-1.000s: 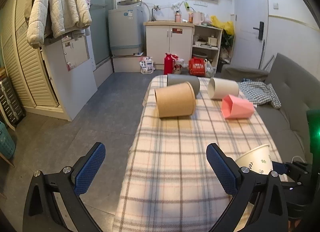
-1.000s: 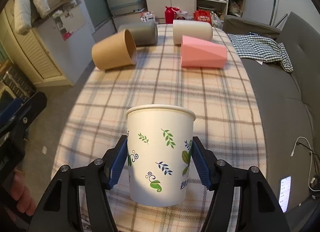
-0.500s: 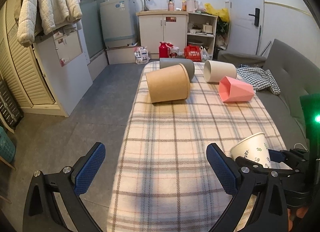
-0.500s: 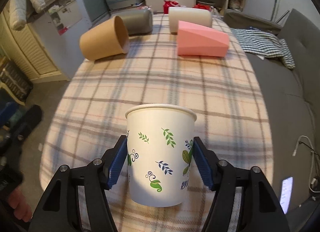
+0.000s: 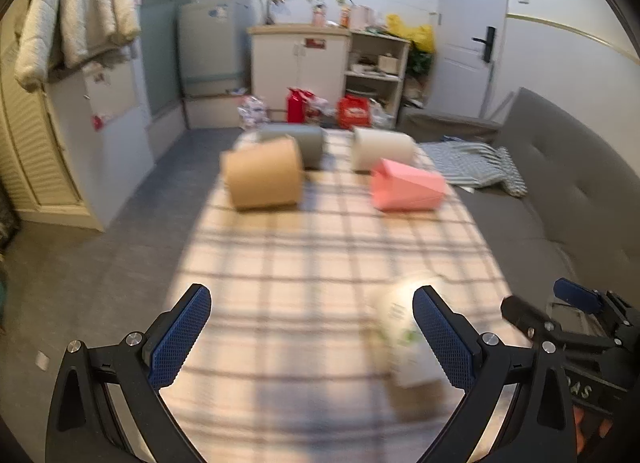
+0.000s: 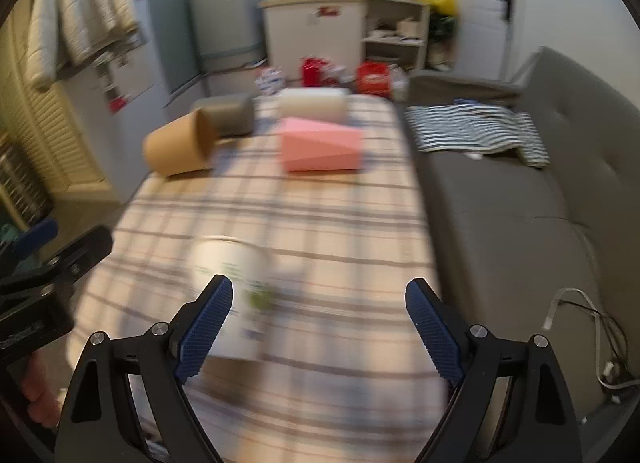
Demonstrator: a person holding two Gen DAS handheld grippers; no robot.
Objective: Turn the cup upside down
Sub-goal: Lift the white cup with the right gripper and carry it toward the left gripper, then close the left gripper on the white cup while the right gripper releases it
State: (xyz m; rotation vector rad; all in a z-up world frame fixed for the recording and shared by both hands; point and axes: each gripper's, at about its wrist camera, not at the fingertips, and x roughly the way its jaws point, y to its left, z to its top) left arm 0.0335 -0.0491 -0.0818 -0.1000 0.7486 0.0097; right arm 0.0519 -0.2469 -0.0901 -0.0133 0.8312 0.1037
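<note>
A white paper cup with a leaf print (image 6: 236,287) stands on the plaid tablecloth (image 6: 320,223) with its wide rim up, blurred by motion. It sits just behind my right gripper's left finger. My right gripper (image 6: 319,327) is open and holds nothing. In the left wrist view the same cup (image 5: 404,339) shows blurred beside the right finger of my left gripper (image 5: 312,337), which is open and empty. The right gripper's body (image 5: 576,327) shows at the right edge of that view.
At the far end of the table lie a brown paper cup (image 5: 262,179), a grey cup (image 5: 298,143), a cream cup (image 5: 380,149) and a pink faceted cup (image 5: 406,187), all on their sides. A grey sofa (image 6: 520,199) with a striped cloth runs along the right.
My right gripper has opened and let go of the leaf-print cup, which now stands on the cloth to its left. Both cameras are moving, so the views are blurred.
</note>
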